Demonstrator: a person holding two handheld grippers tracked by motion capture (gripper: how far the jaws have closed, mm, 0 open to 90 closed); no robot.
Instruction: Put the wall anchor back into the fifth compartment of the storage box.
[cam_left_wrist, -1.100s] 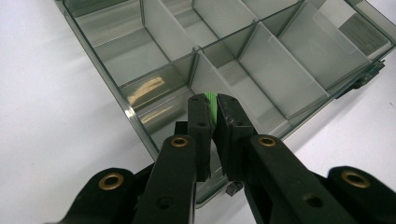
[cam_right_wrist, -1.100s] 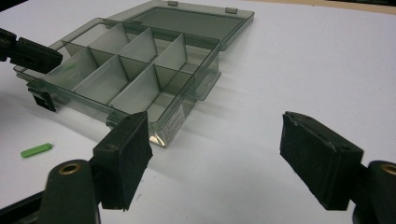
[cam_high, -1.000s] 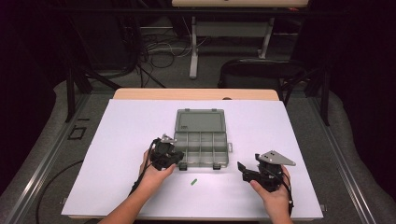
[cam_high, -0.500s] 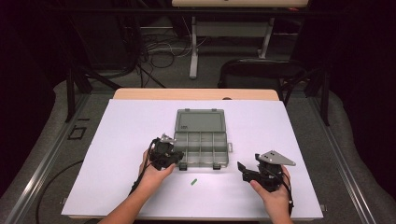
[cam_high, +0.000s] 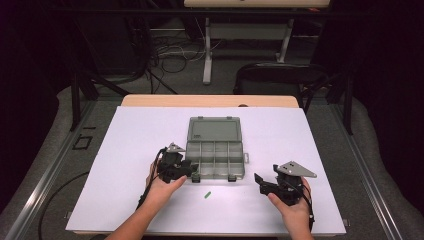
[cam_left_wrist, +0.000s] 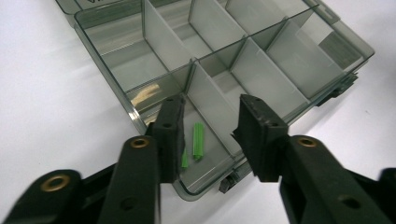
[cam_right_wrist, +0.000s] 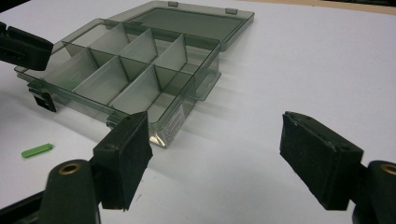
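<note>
A smoke-grey divided box (cam_high: 243, 161) lies open on the white table, its lid (cam_high: 215, 129) folded flat behind it. My left gripper (cam_high: 192, 173) hovers over the box's near-left corner. In the left gripper view its jaws (cam_left_wrist: 212, 105) have just been opening and stand apart. A green peg (cam_left_wrist: 198, 140) lies loose in the compartment below them, touching neither pad. A second green bit (cam_left_wrist: 185, 159) peeks from behind the left jaw. My right gripper (cam_high: 260, 183) rests at the box's right, open and empty (cam_right_wrist: 217, 130). One more green peg (cam_high: 206, 195) lies on the table in front of the box.
The white sheet (cam_high: 125, 150) covers a wooden table whose far edge (cam_high: 210, 101) shows behind it. A black chair (cam_high: 280, 77) and cables stand beyond the table. From the right gripper view the loose peg (cam_right_wrist: 36, 150) lies left of the box's front wall (cam_right_wrist: 187, 112).
</note>
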